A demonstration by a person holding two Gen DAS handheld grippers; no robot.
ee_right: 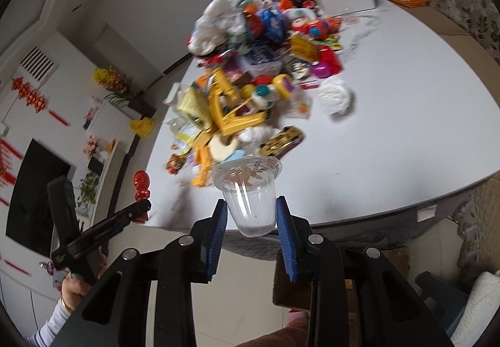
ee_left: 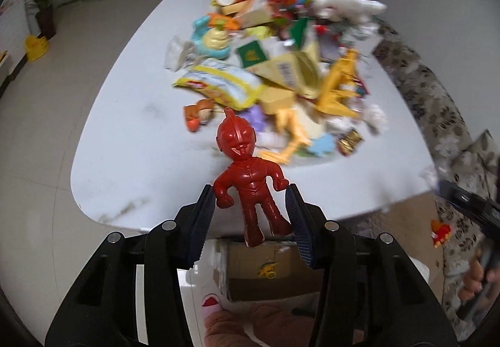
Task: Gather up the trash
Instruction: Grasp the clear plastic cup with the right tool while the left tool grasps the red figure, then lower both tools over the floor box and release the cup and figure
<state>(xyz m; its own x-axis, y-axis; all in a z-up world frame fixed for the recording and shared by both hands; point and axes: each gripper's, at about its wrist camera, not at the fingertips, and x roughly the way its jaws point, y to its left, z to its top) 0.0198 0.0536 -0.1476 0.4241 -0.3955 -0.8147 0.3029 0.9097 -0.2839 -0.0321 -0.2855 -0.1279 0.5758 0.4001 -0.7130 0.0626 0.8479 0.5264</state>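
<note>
White table (ee_left: 125,128) heaped with toys and wrappers (ee_left: 272,65). Left view: my left gripper (ee_left: 251,206) clamps a red toy figure (ee_left: 250,187) above the near edge. Right view: my right gripper (ee_right: 250,215) pinches a clear plastic cup (ee_right: 250,193) upright over the table edge.

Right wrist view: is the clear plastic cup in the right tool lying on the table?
No: the clear plastic cup is held upright between the right tool's blue pads, above the table edge.

One red toy figure (ee_left: 248,187), one clear plastic cup (ee_right: 250,197), one white table (ee_left: 131,140), two claws.
</note>
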